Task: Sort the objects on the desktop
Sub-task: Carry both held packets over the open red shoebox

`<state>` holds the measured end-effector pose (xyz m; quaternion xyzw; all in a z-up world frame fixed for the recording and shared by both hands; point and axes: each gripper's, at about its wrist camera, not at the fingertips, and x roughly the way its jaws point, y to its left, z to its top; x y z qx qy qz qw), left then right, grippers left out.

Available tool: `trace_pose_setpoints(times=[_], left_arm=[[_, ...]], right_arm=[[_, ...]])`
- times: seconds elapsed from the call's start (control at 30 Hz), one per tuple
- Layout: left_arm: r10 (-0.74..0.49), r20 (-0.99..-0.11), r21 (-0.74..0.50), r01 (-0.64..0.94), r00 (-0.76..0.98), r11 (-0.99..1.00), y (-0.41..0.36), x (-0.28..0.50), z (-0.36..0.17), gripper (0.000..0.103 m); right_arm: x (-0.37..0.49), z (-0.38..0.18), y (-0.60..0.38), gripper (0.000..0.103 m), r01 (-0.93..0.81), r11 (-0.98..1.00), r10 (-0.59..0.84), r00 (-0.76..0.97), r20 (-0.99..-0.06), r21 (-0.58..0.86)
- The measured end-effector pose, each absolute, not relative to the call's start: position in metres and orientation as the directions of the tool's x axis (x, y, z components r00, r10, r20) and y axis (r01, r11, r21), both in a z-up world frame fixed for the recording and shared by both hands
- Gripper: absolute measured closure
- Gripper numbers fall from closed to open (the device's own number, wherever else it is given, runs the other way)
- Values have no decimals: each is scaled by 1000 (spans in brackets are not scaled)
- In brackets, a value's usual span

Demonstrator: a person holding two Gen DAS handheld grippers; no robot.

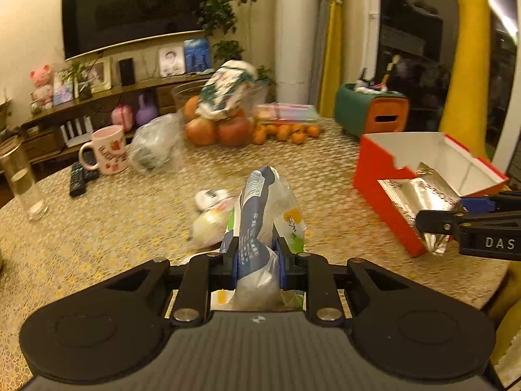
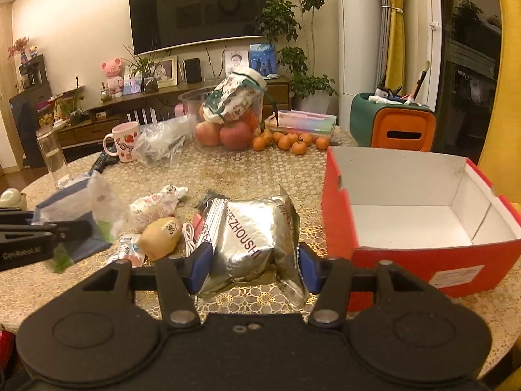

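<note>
1. Right wrist view: the red box [image 2: 420, 218] stands open on the table [image 2: 247, 176], likely the sorting bin.
2. The right gripper [image 2: 252, 265] clamps the silver packet [image 2: 250, 241] beside it.
3. The left gripper [image 1: 257, 257] pinches a blue-white bag [image 1: 260, 215], apparently lifted clear.

left gripper [image 1: 257, 254]: clamped on blue-white plastic bag [image 1: 260, 215] | right gripper [image 1: 456, 215]: gripping silver foil packet [image 1: 420, 202] at red box [image 1: 384, 176] front wall, near table [image 1: 114, 228] right edge
</note>
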<state>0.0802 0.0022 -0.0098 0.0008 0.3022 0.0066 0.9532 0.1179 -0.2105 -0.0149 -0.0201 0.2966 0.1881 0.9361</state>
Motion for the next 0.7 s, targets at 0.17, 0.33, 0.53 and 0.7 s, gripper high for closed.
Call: trace_pose_setpoints(times=[0.17,0.33,0.53,0.7], left_arm=[[-26,-557,15,42,830,999,-25,79,2,83],[-59,-550,26,88,833,996,-50,86,8,83],[-98,-557,36,142,825,989,-79,98,13,83],[-130,-563,45,187,816,981,-101,115,14,83]], right_arm=[[113,-2,-228,48,-350,934,331,770,-546,73],[113,8,-249,48,-323,944,306,790,-531,64],[119,14,-276,48,-283,957,272,807,-525,61],[128,15,-296,48,-255,965,250,814,-524,64]])
